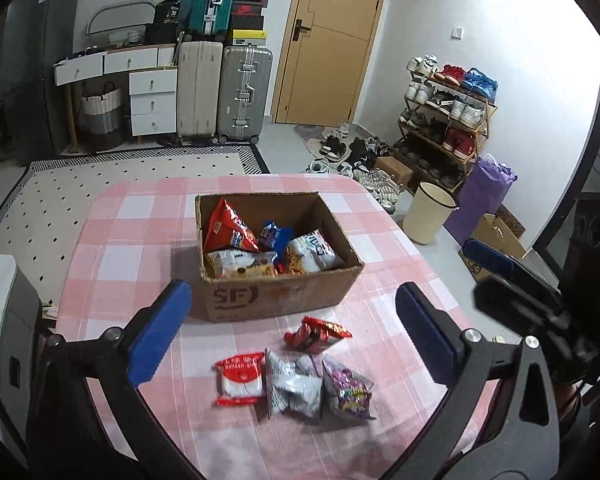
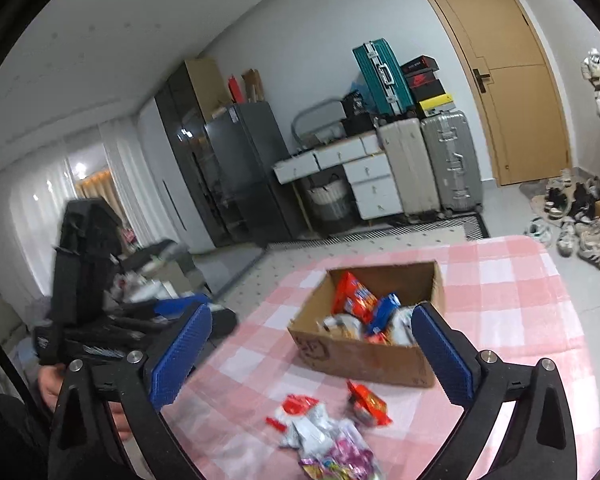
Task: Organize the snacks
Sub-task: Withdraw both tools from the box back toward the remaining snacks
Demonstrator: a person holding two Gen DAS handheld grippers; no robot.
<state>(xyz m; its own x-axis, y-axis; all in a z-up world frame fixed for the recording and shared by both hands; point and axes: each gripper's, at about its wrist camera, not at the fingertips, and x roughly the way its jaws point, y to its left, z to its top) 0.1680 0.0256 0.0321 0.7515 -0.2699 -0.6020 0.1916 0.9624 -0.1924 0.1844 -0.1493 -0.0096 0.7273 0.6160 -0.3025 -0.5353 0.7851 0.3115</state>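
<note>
Both the left gripper [image 1: 296, 328] and right gripper [image 2: 312, 352] stood wide apart, empty. Four snack packets [image 1: 296, 384] lay on the table just before the cardboard box [image 1: 276, 296], more packets inside.

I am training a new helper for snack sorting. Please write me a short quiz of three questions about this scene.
1. True or false: the cardboard box is empty.
2. How many snack packets lie on the tablecloth outside the box? A) two B) four C) six
3. Is the left gripper holding anything?

Key:
1. False, it holds several packets.
2. B.
3. No, its jaws stand open with nothing gripped.
</note>
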